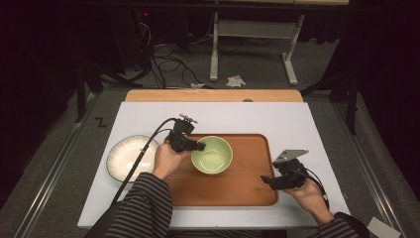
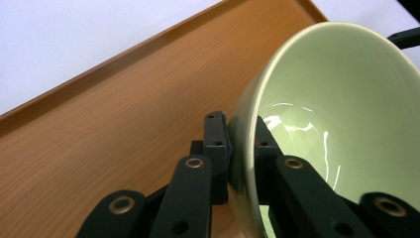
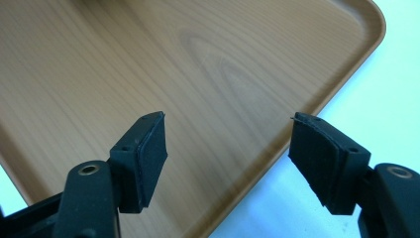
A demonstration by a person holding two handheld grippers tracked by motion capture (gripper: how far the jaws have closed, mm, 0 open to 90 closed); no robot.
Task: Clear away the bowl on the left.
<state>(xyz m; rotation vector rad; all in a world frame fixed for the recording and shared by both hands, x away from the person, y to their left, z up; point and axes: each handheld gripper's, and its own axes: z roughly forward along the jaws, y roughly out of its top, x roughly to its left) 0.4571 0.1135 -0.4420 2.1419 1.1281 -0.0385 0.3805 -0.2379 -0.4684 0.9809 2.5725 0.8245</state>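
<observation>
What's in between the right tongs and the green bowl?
Nothing but bare wood of the tray. In the high view, the right tongs hover open near its right edge, and the green bowl sits apart to the left.

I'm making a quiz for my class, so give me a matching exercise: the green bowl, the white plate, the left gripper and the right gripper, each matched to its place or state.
Things:
1. green bowl
2. white plate
3. left gripper
4. right gripper

Places or states:
A. open, with nothing between its pads
B. on the wooden tray
C. shut on the bowl's rim
D. on the white board, left of the tray

Pairs: 1-B, 2-D, 3-C, 4-A
</observation>
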